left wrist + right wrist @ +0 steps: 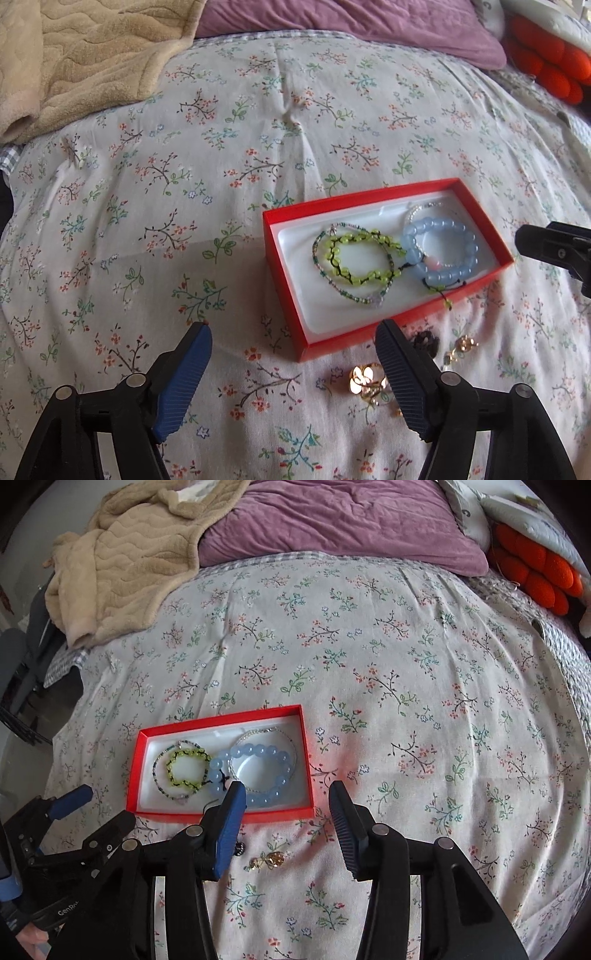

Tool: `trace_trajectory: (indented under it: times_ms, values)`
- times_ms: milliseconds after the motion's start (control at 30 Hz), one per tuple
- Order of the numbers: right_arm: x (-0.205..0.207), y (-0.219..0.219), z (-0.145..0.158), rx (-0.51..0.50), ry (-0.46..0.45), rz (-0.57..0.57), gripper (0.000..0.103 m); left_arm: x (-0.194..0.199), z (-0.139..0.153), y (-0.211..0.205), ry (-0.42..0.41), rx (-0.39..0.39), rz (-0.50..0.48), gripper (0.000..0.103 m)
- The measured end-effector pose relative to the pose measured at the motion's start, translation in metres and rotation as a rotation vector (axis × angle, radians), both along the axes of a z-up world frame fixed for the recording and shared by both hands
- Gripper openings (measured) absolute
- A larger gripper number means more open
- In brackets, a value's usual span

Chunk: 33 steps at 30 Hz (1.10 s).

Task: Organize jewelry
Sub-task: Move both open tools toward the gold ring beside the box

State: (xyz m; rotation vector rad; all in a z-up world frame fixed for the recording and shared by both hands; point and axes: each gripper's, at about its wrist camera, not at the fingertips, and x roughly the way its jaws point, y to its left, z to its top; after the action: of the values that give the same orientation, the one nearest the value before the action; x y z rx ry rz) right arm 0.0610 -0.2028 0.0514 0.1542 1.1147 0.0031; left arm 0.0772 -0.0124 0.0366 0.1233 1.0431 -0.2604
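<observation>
One red box (384,321), long axis slanting left-right.

My left wrist camera looks forward and down over the bed (258,129) from close by, the red box (288,317) just right of centre. My right wrist camera sits slightly farther back, the red box (221,816) near left. Both views share the box and far pillows.
</observation>
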Motion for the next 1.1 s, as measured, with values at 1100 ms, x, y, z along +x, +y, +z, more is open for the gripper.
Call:
trace_trajectory:
  times_ms: [1100]
  values:
    - [-0.054, -0.005, -0.072, -0.157, 0.266, 0.016, 0.068, -0.039, -0.068, -0.003, 0.149, -0.004, -0.152, 0.082]
